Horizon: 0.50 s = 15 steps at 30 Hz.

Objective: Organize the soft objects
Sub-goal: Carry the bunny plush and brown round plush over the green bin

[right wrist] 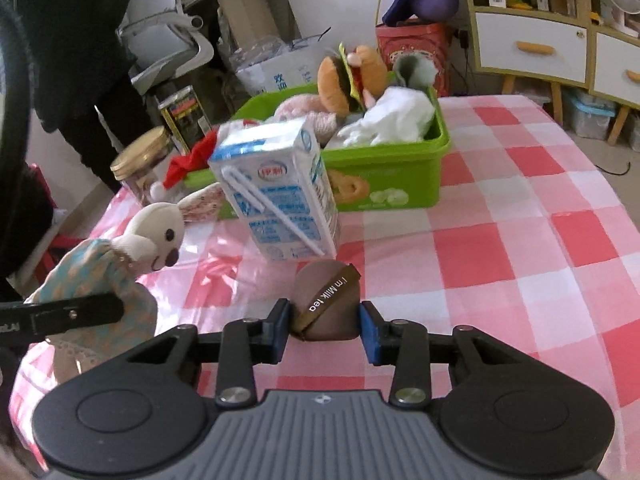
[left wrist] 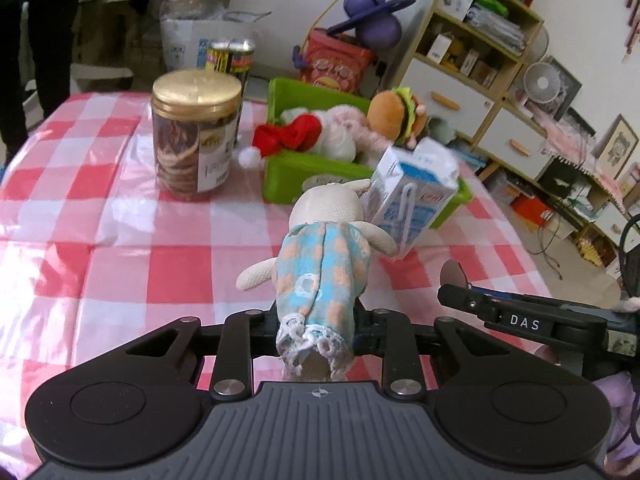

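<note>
My left gripper is shut on a cream bunny doll in a blue and orange dress, holding it by the skirt over the checked table; the doll also shows in the right wrist view. My right gripper is shut on a brown "I'm Milk tea" soft toy. A green bin ahead holds a burger plush, a pink plush, a white soft item and a red Santa hat. The bin also shows in the left wrist view.
A tilted milk carton stands between the grippers and the bin, also in the left wrist view. A gold-lidded cookie jar and dark cans stand to the bin's left. Shelves and boxes lie beyond the table.
</note>
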Tool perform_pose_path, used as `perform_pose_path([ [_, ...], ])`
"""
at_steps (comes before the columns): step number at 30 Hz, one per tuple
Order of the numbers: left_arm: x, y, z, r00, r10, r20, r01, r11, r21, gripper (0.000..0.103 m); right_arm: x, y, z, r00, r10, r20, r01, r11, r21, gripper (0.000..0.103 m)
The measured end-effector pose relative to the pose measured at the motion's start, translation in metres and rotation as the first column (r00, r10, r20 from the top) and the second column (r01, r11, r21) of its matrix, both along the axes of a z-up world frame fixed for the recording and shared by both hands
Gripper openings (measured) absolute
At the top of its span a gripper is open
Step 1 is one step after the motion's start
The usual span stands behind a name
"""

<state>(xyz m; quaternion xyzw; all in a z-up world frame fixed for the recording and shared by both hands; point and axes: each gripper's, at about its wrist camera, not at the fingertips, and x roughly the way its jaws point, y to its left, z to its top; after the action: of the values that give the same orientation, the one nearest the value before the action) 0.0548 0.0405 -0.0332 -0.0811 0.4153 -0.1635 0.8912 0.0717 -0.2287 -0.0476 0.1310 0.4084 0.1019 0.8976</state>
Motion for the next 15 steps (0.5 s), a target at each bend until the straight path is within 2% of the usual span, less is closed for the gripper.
perform_pose_path([
  [2,0.000,0.002,0.007,1.000,-0.002,0.010,0.002,1.000,-0.014,0.027,-0.001,-0.004,0.006,1.000,-0.013,0.006,0.013,1.000,0.007,0.010],
  [9,0.009,0.000,0.034,0.998,-0.015,0.056,0.017,0.999,-0.045,0.027,0.003,-0.032,0.026,0.996,-0.085,0.022,0.082,0.989,0.124,0.010],
  [15,0.049,-0.010,0.060,0.998,-0.022,0.061,0.024,0.999,-0.039,0.027,0.025,-0.056,0.044,0.991,-0.131,0.023,0.124,0.970,0.210,0.011],
])
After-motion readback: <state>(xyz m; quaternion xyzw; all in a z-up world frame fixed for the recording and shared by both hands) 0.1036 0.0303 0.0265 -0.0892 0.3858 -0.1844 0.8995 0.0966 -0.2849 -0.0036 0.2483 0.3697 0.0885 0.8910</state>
